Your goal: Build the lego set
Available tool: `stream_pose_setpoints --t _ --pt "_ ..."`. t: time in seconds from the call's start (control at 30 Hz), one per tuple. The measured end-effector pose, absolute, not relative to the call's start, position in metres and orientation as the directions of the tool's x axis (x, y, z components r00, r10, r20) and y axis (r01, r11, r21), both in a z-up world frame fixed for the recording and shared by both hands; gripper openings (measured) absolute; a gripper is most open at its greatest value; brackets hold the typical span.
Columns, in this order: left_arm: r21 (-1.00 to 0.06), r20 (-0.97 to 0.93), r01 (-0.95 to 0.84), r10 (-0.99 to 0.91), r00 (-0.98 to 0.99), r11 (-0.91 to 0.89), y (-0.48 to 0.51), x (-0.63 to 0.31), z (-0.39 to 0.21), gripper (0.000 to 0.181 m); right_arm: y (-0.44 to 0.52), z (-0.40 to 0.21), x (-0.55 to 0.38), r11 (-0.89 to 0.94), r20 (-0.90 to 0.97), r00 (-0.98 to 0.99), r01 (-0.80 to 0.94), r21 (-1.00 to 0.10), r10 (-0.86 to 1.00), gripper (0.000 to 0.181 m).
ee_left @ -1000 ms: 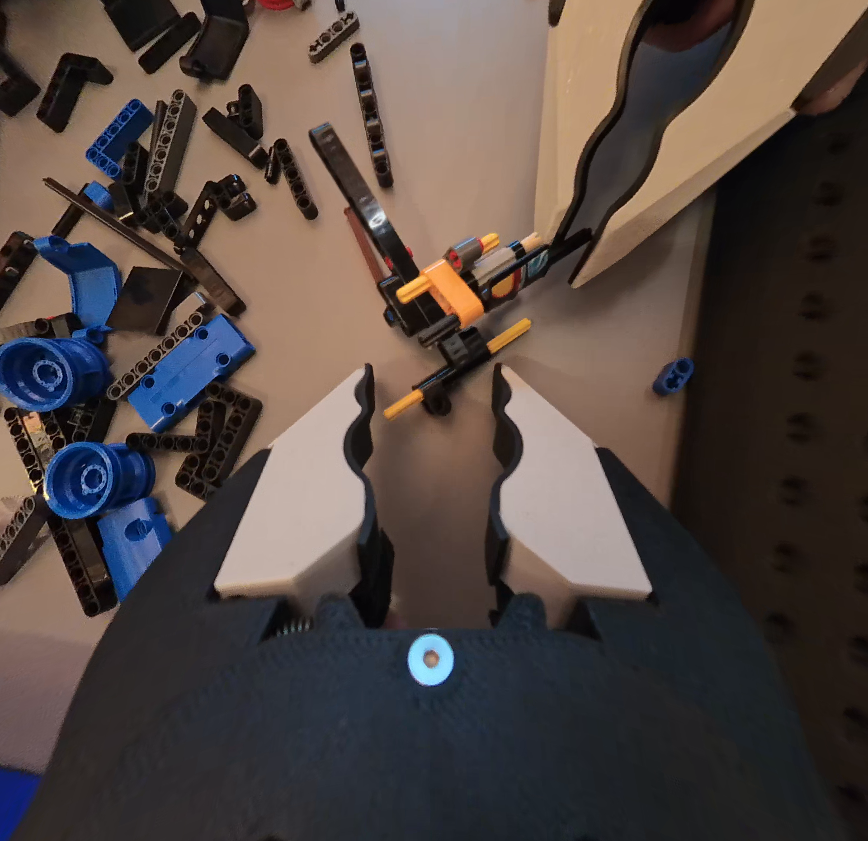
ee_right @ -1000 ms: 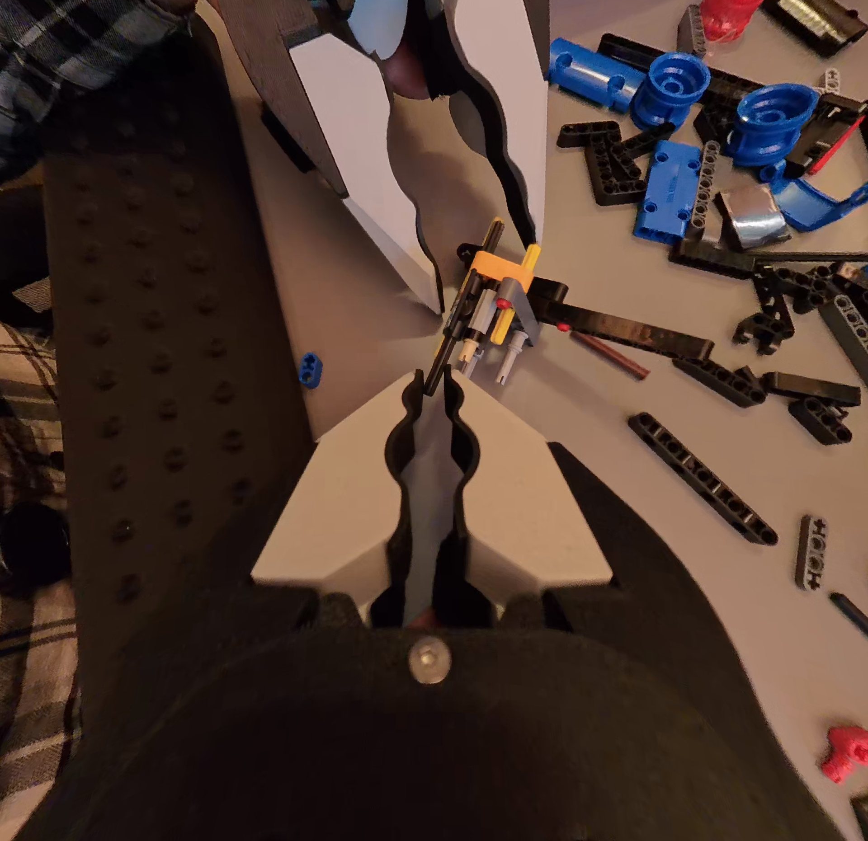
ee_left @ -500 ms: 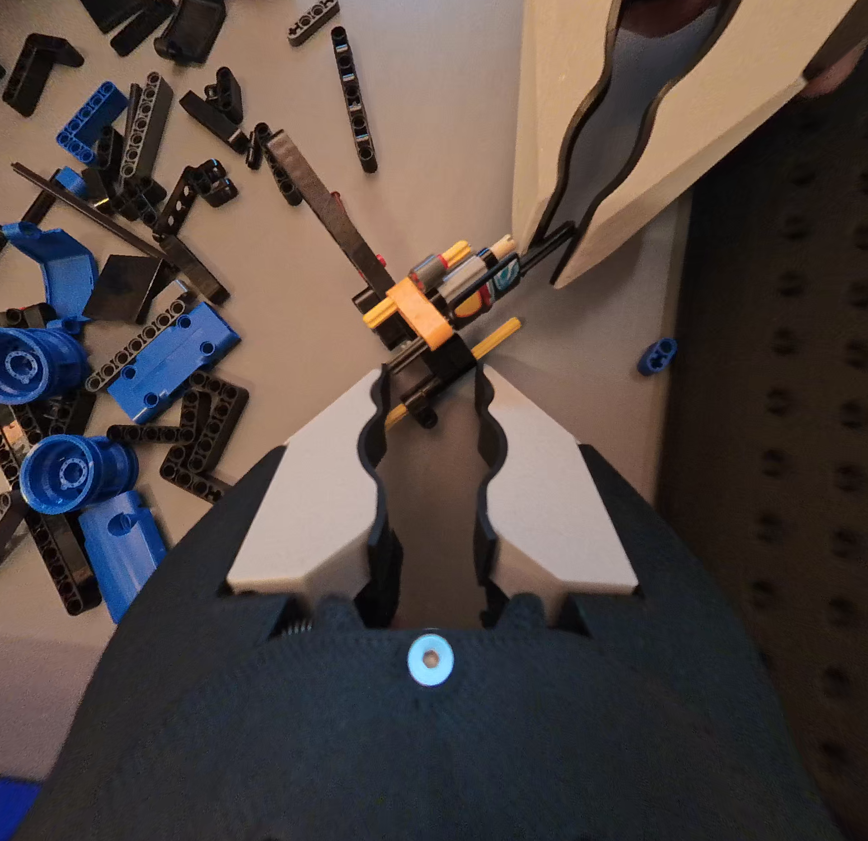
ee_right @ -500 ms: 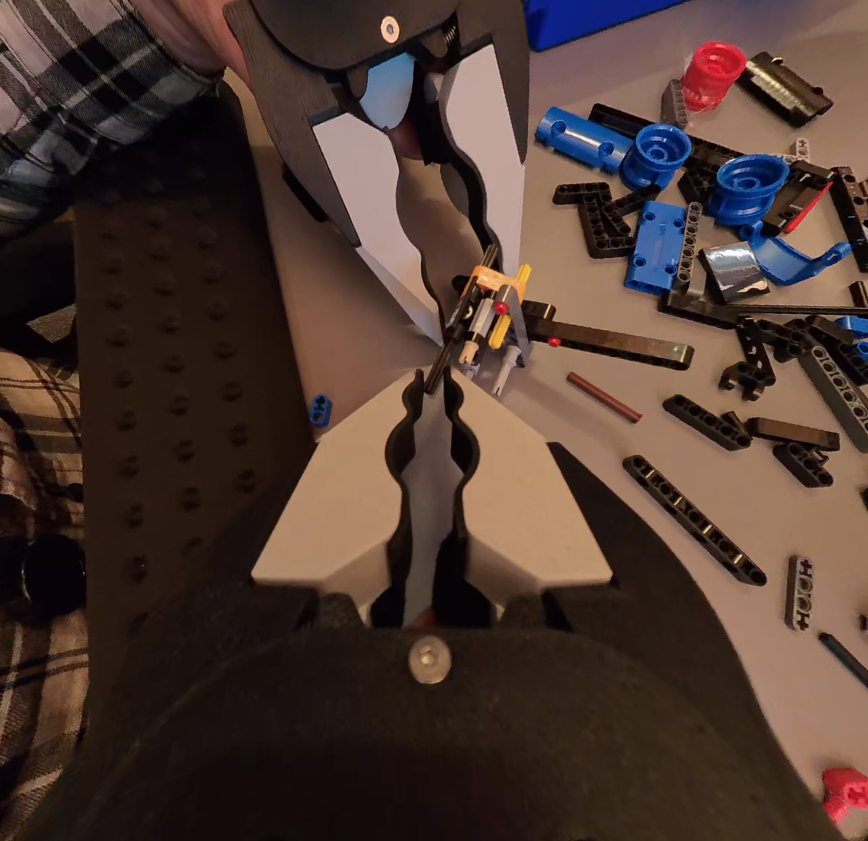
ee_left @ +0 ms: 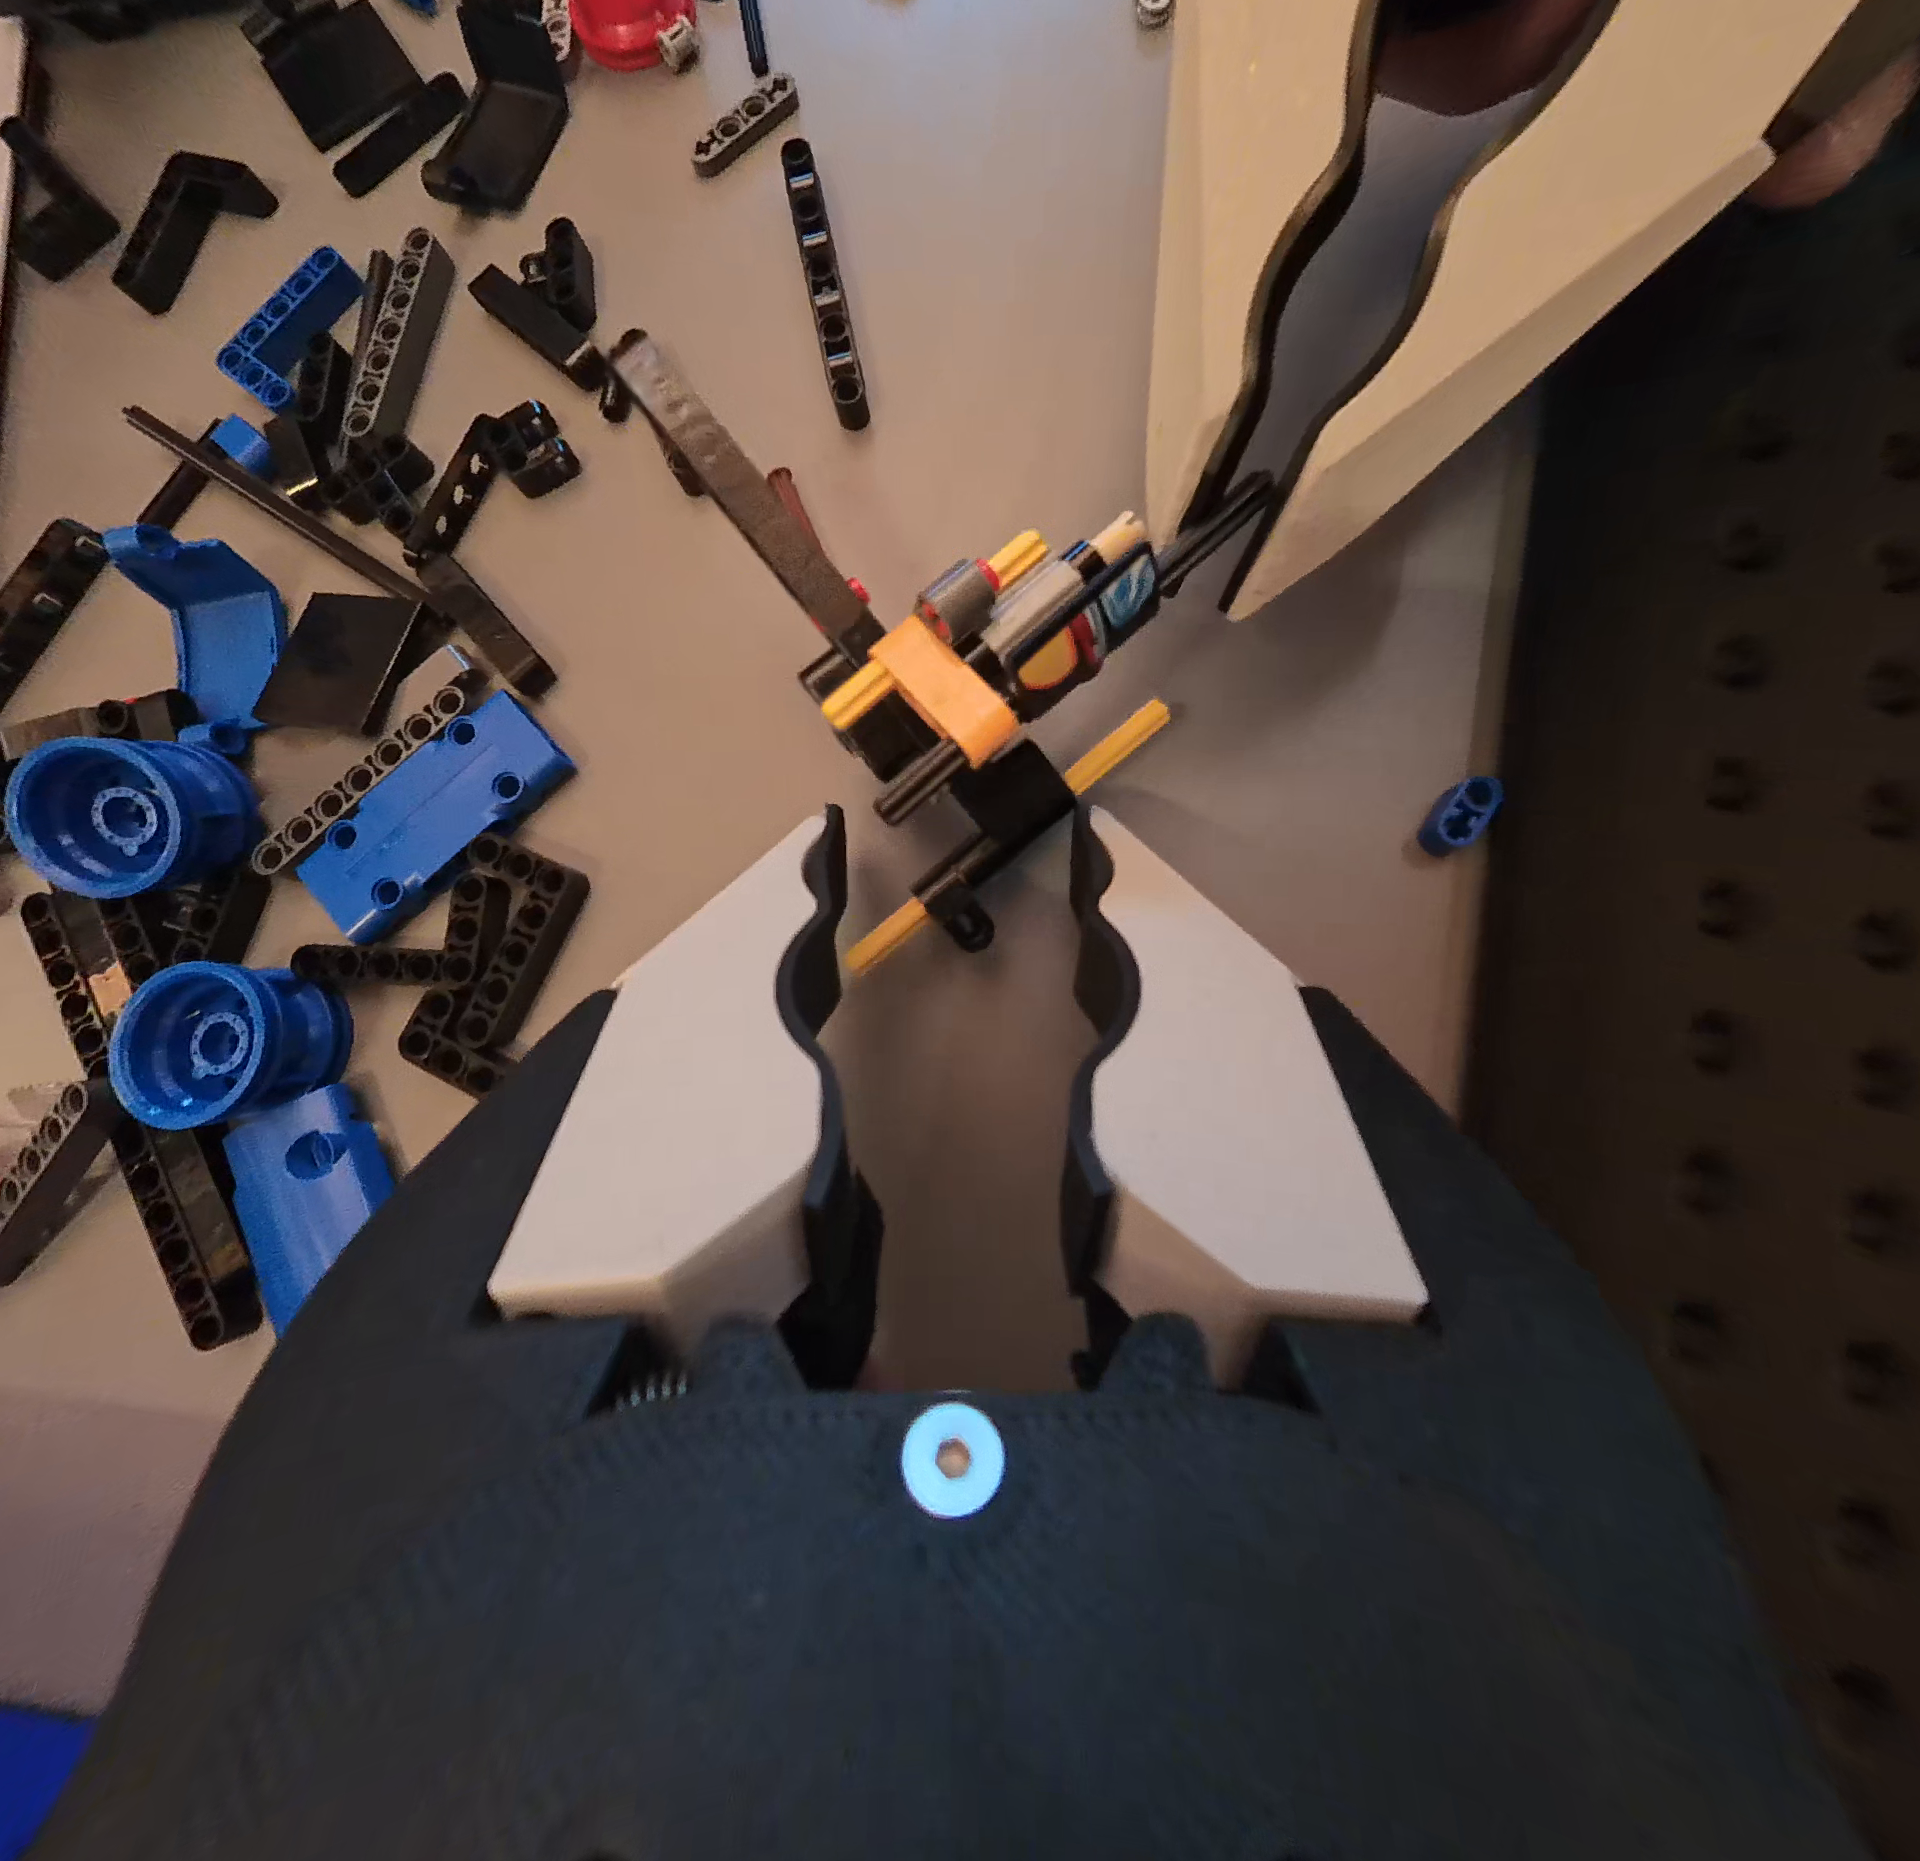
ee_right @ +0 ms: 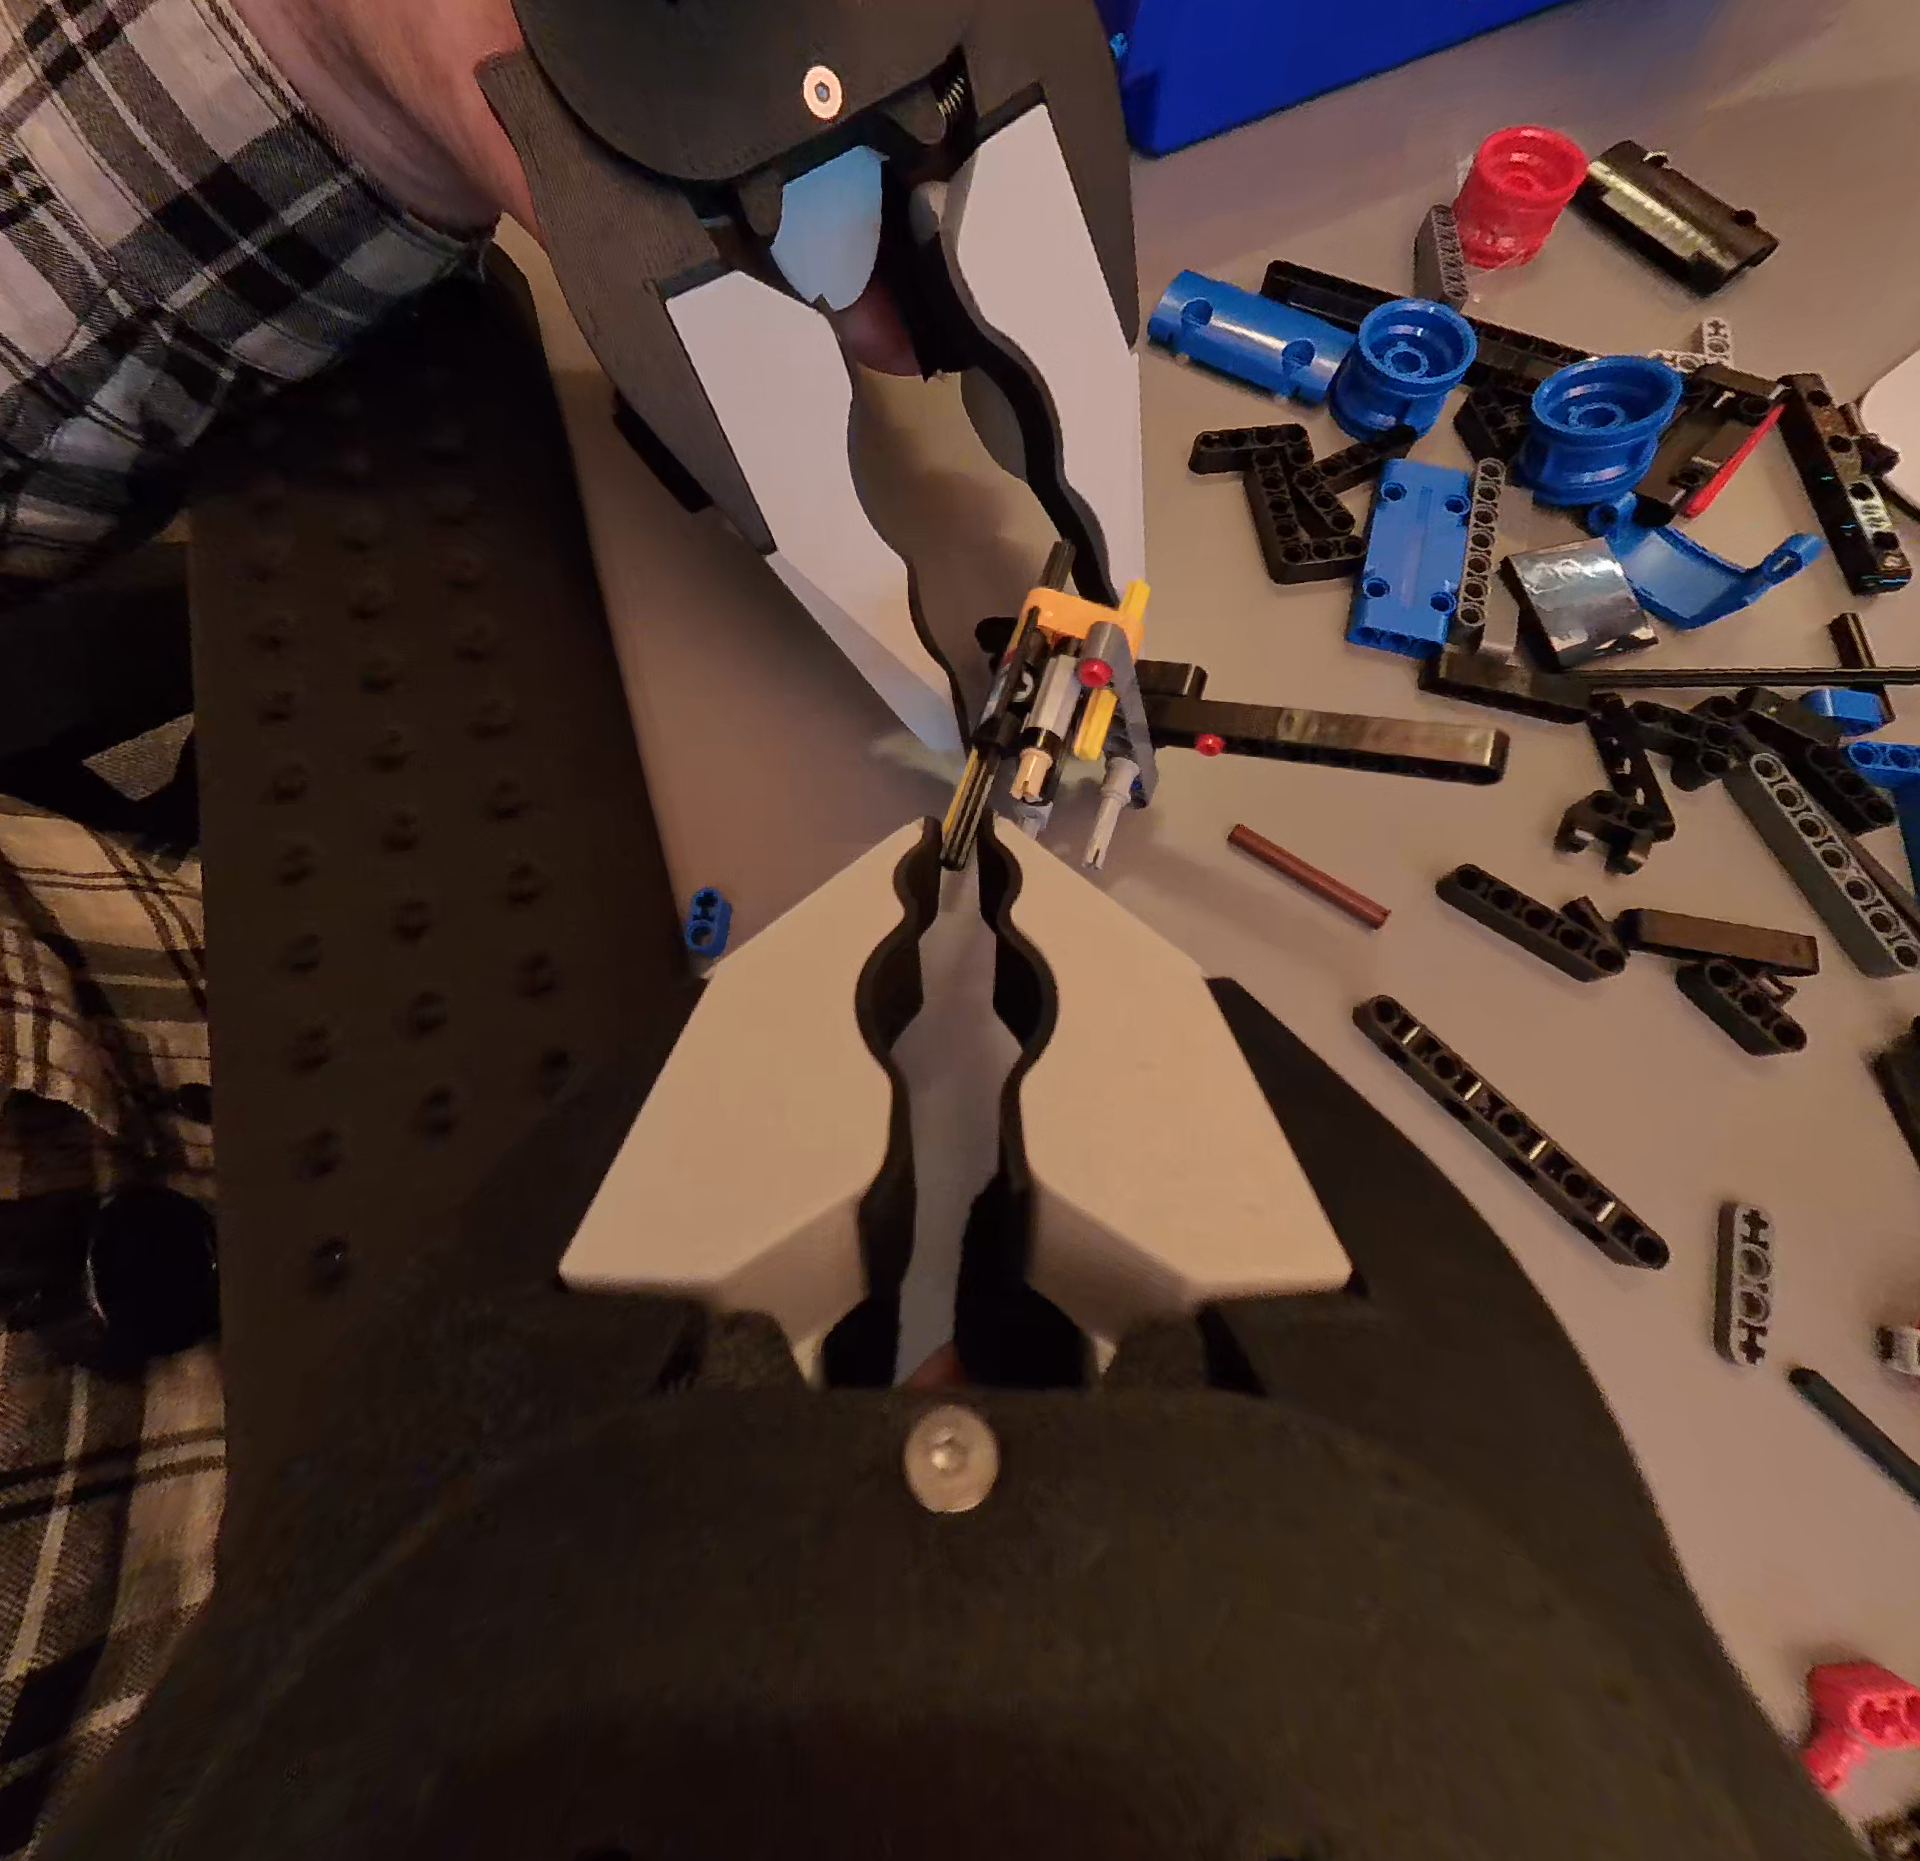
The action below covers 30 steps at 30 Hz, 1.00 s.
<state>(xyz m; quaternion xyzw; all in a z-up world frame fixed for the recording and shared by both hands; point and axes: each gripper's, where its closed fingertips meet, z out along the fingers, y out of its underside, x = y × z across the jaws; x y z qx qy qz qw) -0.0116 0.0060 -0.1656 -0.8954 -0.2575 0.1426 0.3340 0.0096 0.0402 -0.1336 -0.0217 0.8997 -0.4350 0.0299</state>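
Grey worktop strewn with loose black beams and blue wheel hubs. Left tongs parted wide around a black connector on a yellow axle, not gripping. Right tongs pinched on thin black rod of small orange-and-black assembly, lifted near worktop edge.

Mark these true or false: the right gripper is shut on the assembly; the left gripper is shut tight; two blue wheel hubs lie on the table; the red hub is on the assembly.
1. The right gripper is shut on the assembly. True: it pinches a thin black end piece.
2. The left gripper is shut tight. False: its jaws stand apart around a black piece with a yellow axle.
3. Two blue hubs lie on the table. True.
4. The red hub is on the assembly. False: it lies loose, far off.
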Motion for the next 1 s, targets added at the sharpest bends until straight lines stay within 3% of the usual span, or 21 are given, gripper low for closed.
stream_pose_setpoints --t 0.63,0.7,0.8,1.0 --pt "-0.685 -0.097 0.350 0.556 0.826 -0.639 0.003 -0.012 -0.161 0.038 0.044 -0.132 0.007 0.605 -0.063 -0.998 0.031 -0.795 -0.032 0.003" --pt "-0.696 -0.084 0.346 0.549 0.831 -0.629 0.005 -0.010 -0.159 0.041 0.043 -0.131 0.006 0.604 -0.061 -0.998 0.031 -0.796 -0.028 0.003" --pt "-0.733 -0.067 0.310 0.518 0.853 -0.605 0.014 -0.004 -0.149 0.063 0.043 -0.130 0.004 0.600 -0.059 -0.998 0.036 -0.799 -0.019 0.001" --pt "-0.712 -0.074 0.317 0.516 0.853 -0.627 0.018 -0.003 -0.154 0.066 0.042 -0.130 0.003 0.600 -0.059 -0.998 0.039 -0.799 -0.013 0.001"
